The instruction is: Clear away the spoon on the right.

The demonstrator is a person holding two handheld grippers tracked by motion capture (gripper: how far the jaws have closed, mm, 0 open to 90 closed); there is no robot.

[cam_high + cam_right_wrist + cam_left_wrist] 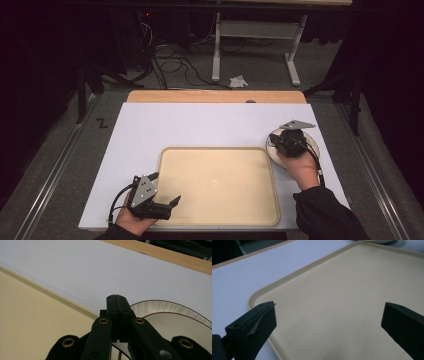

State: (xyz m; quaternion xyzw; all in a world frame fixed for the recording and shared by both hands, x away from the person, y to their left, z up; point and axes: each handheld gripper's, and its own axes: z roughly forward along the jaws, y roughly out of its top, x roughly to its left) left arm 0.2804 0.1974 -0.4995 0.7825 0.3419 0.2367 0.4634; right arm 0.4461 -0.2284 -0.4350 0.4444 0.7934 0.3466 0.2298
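A: What's nearest the person?

B: The left claw [166,189], held in the left hand [134,216] at the near left corner of the beige tray [220,200]. Its jaws stand wide apart, with bare tray showing between them in the left gripper view.

A: And the tray?

B: It lies flat on the white counter [150,125], nothing in it.

A: Farther along?

B: The right hand [302,169] holds the right claw [117,305] over a white plate [175,322] with a thin brown ring, just beside the tray's far right corner. Those jaws are pressed together with nothing between them.

A: Beyond that?

B: The counter's wooden far edge [215,96], then dark floor with cables [175,65] and a table frame [255,35].
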